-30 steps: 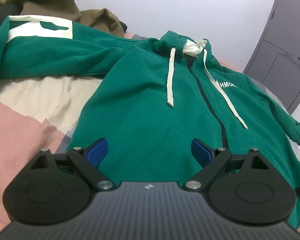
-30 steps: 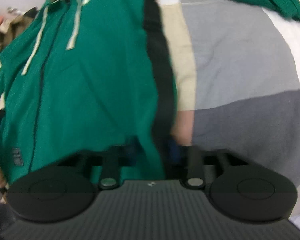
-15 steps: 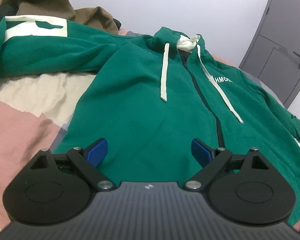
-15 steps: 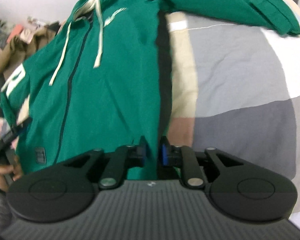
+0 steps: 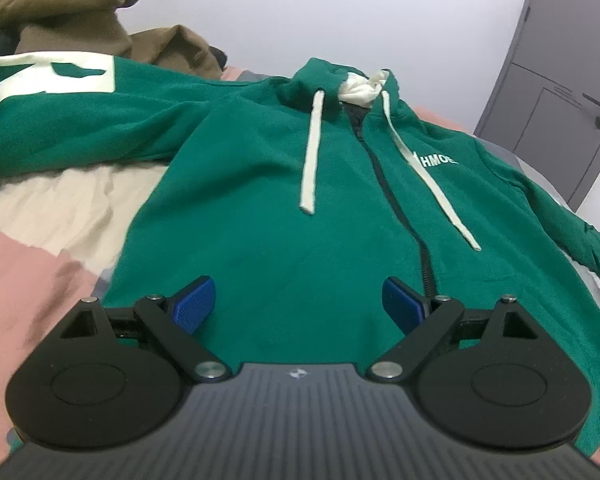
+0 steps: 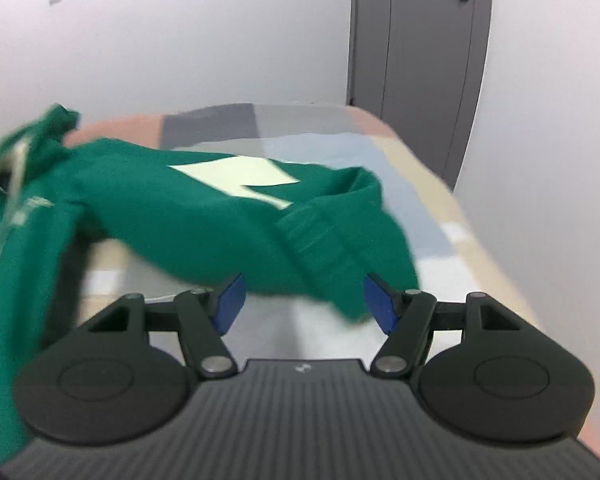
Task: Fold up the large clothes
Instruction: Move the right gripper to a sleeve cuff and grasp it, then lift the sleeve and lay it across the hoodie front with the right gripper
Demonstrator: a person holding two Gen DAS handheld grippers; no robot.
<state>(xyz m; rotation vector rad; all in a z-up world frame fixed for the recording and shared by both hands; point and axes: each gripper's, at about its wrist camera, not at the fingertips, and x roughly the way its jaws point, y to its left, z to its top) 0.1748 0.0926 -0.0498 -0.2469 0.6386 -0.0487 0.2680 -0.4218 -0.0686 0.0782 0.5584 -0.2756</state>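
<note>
Your left gripper (image 5: 298, 300) sits at the lower centre of the left wrist view with its blue pads (image 5: 192, 303) spread wide apart. Nothing lies between them; they hover over the lower front of the green hoodie (image 5: 268, 208), and no contact with the fabric can be confirmed.

The green hoodie lies face up on the patchwork bedspread (image 5: 32, 248), filling the centre of that view. Its dark zipper (image 5: 396, 200) is closed and runs from the collar toward the lower right. Two cream drawstrings (image 5: 311, 160) trail down the chest, and white lettering (image 5: 436, 159) sits to the right of the zipper. One sleeve stretches toward the upper left of the frame and carries a cream patch (image 5: 52, 76). The other sleeve runs down the right side, with its cuff (image 5: 596, 250) near the right edge.

Brown clothing (image 5: 72, 28) is piled at the upper left, behind the sleeve. A grey door (image 5: 556, 92) stands at the upper right.

In the right wrist view, your right gripper (image 6: 302, 300) occupies the lower centre, and its jaws are opening. The ribbed sleeve cuff (image 6: 332, 248) lies just ahead of and between the pads; they do not press on it. This view is blurred. The sleeve's cream patch (image 6: 240, 178) shows at centre.
</note>
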